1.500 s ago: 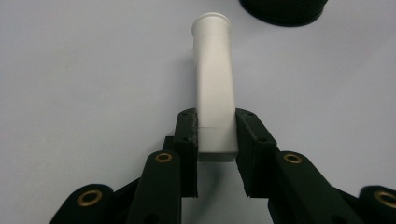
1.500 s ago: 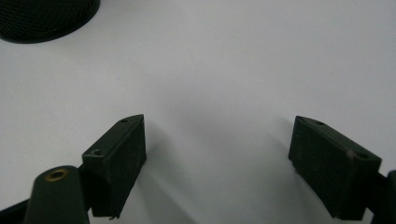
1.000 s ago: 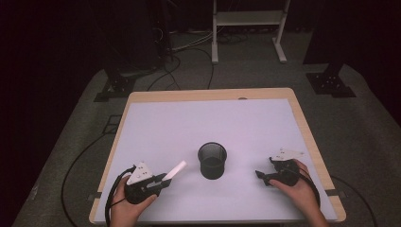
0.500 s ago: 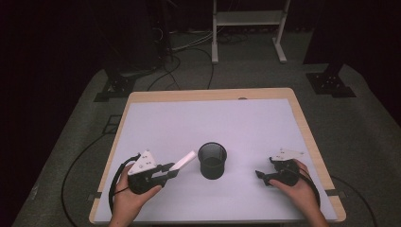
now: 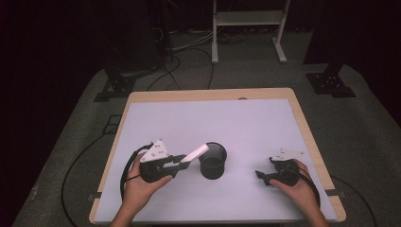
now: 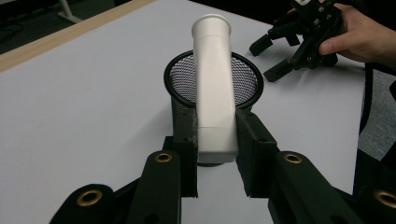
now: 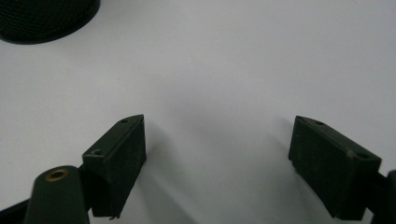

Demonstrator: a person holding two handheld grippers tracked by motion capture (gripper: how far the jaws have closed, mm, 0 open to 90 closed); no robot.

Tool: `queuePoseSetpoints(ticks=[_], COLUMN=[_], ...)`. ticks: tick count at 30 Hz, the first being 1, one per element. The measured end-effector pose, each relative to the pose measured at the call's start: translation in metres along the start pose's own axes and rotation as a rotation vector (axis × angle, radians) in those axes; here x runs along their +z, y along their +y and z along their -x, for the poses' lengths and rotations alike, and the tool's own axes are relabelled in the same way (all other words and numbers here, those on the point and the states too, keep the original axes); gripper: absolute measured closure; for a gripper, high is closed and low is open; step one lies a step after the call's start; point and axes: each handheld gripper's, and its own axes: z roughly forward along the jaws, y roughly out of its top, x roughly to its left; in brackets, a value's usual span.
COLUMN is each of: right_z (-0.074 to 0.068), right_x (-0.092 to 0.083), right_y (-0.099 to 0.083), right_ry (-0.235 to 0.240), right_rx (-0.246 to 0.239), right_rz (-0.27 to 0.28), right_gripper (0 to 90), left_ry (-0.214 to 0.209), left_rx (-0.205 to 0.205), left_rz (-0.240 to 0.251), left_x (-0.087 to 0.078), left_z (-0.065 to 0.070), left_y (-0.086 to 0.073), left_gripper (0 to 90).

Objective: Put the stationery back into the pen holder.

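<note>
My left claw (image 6: 212, 140) grips the white tube (image 6: 214, 88), its far end just over the mesh cup's (image 5: 212, 161) rim at mid-bench – I should tip it upright over the opening before letting go; my right claw (image 5: 265, 176) rests open, well right

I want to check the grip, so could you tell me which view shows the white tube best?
The left gripper view: the white tube lies close, clamped between the left gripper's jaws, its far end over the mesh cup. In the high view the tube is small, slanting toward the cup. The right gripper view has the table and a cup edge.
</note>
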Motion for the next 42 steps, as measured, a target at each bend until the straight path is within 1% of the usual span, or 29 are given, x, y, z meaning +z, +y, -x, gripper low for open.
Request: queuePoseSetpoints(ticks=[6, 15, 28, 34, 42], right_z=[0.0, 0.0, 0.0, 0.0, 0.0], right_x=[0.0, 0.0, 0.0, 0.0, 0.0], right_y=[0.0, 0.0, 0.0, 0.0, 0.0], right_ry=[0.0, 0.0, 0.001, 0.001, 0.001], right_rx=[0.0, 0.001, 0.001, 0.001, 0.002], right_rz=[0.0, 0.0, 0.0, 0.0, 0.001], right_gripper=[17.7, 17.7, 17.7, 17.7, 17.7], left_ry=[-0.02, -0.046, -0.064, -0.061, -0.068], left_rx=[0.005, 0.003, 0.0, 0.002, 0.006], left_rz=[-0.009, -0.02, -0.042, -0.041, -0.048], left_x=[0.011, 0.022, 0.034, 0.036, 0.04], left_z=[-0.001, -0.008, -0.012, -0.013, -0.014], left_y=[0.005, 0.015, 0.023, 0.026, 0.03], left_gripper=[71.2, 71.1, 71.1, 71.1, 71.1])
